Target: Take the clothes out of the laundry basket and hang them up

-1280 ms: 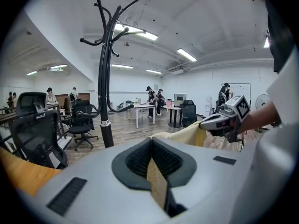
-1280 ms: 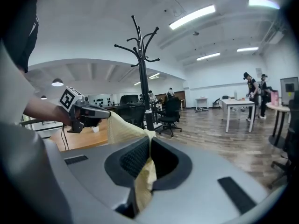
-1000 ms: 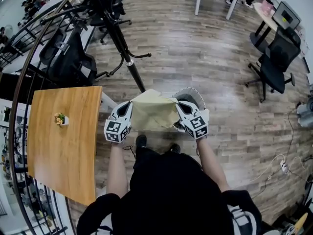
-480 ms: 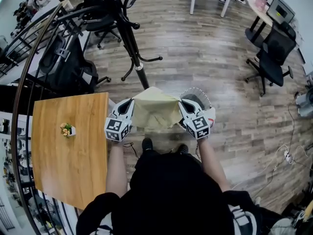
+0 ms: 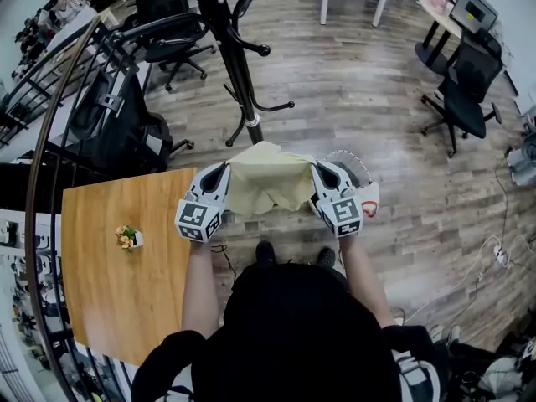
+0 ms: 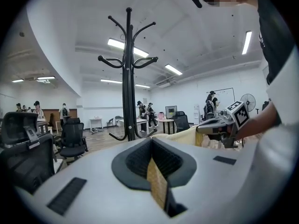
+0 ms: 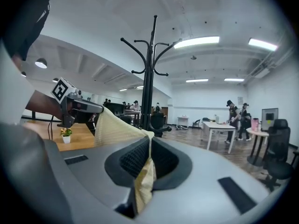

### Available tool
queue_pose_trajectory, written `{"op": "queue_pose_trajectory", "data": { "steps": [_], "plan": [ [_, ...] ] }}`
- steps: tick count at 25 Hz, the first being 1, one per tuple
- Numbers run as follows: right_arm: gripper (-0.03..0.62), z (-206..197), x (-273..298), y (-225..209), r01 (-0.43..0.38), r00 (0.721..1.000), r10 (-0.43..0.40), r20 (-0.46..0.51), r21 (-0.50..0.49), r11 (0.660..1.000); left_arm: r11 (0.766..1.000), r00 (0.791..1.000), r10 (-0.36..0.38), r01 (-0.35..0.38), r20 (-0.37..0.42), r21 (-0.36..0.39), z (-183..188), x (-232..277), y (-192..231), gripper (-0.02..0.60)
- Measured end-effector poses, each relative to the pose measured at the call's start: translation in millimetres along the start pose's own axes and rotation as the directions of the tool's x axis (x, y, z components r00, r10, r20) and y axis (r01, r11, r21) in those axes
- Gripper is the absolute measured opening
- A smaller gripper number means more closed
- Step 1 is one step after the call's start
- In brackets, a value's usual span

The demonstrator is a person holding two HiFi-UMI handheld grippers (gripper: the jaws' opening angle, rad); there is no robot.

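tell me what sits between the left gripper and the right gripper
A pale yellow garment is stretched between the left gripper and the right gripper, each shut on one edge of it. The head view shows this best.

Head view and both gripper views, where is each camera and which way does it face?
Head view: on the person's head, looking steeply down at the yellow cloth stretched between both hand-held grippers; forearms and torso show.
Left gripper view: rides the left hand-held gripper, looking along its shut jaws at the coat rack; a forearm shows at right.
Right gripper view: rides the right hand-held gripper, also facing the coat rack; a forearm at left.
Shared: both gripper views show rack and cloth.
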State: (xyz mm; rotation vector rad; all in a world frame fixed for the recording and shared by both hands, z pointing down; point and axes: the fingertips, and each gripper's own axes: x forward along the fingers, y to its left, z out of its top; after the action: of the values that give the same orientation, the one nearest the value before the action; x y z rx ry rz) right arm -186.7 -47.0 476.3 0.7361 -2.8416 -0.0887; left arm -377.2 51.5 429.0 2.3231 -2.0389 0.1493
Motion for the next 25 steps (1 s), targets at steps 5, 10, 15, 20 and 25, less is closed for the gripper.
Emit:
{"op": "queue_pose_trajectory", "data": {
  "steps": [5,10,15,20,25],
  "plan": [
    [0.023,22.2,12.1,1.9,0.039,0.998,-0.039,0.045,-0.005,0.999,1.000,0.998,-0.027,0.027,0.053,-0.001,24.6,-2.3,17.9,0.023],
    [0.023,47.0,25.5,2.7,0.073,0.994,-0.071,0.081,-0.020,0.997,0.998,0.994,-0.053,0.050,0.093,0.030,48.5,3.0,38.8,0.023],
    [0.023,82.0,38.5,2.4,0.099,0.983,-0.095,0.159,-0.019,0.995,0.997,0.986,-0.072,0.066,0.153,0.044,81.0,7.2,59.2,0.023],
    [0.023,113.0,57.6,-4.8,0.120,0.975,-0.110,0.194,-0.043,0.992,0.993,0.976,-0.093,0.076,0.198,0.095,116.5,17.3,81.6,0.023],
    [0.023,139.7,71.3,-9.2,0.139,0.968,-0.118,0.223,-0.083,0.987,0.989,0.963,-0.110,0.081,0.248,0.123,147.2,25.7,101.7,0.023]
  ]
}}
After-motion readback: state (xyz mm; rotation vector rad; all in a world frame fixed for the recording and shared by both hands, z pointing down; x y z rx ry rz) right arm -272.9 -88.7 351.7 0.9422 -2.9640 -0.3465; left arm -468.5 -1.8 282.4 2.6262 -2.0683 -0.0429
